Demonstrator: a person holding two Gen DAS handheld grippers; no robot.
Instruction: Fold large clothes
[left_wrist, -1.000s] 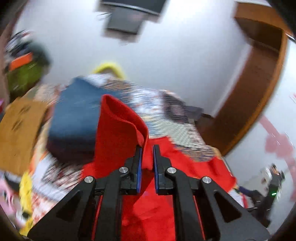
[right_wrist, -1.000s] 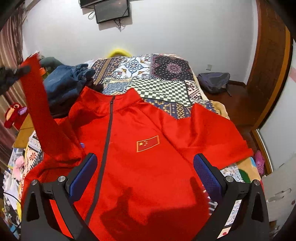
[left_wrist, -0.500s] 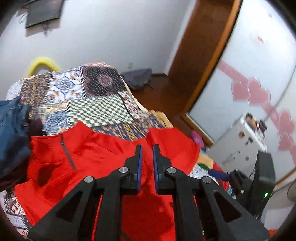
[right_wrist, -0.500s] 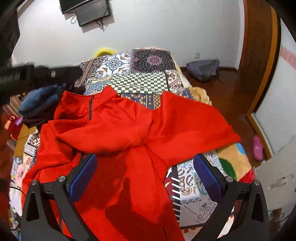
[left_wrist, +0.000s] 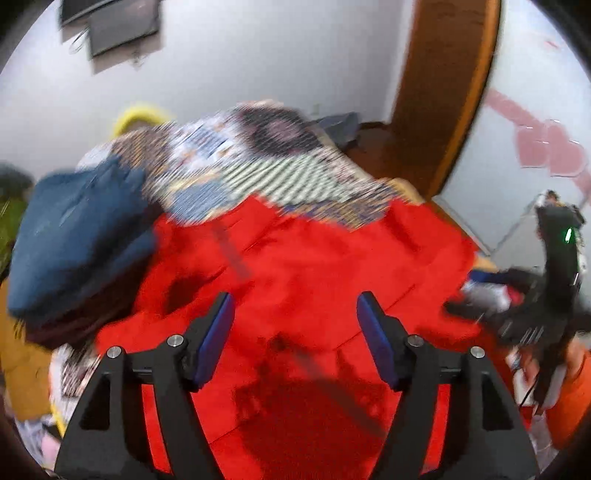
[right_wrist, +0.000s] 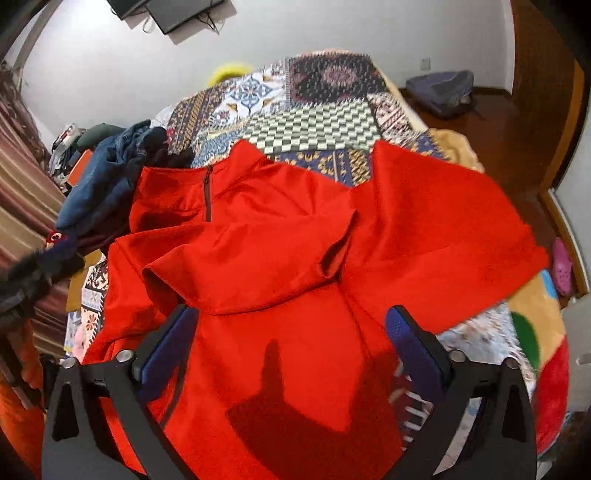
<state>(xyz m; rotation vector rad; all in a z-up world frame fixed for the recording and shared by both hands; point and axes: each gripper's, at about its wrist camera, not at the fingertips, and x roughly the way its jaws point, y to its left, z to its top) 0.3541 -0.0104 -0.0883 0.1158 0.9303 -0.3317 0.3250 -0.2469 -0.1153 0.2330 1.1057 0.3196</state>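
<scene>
The red zip-neck jacket (right_wrist: 295, 258) lies spread on the bed, one sleeve apparently folded across.

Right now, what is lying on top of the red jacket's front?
One sleeve is folded across the red jacket chest, below the collar zip. Whatever is on the chest under the sleeve is covered.

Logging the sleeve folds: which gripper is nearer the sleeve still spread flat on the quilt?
Right. The right gripper hangs just beside the spread sleeve; the left gripper is across the jacket, over the folded-in side.
</scene>
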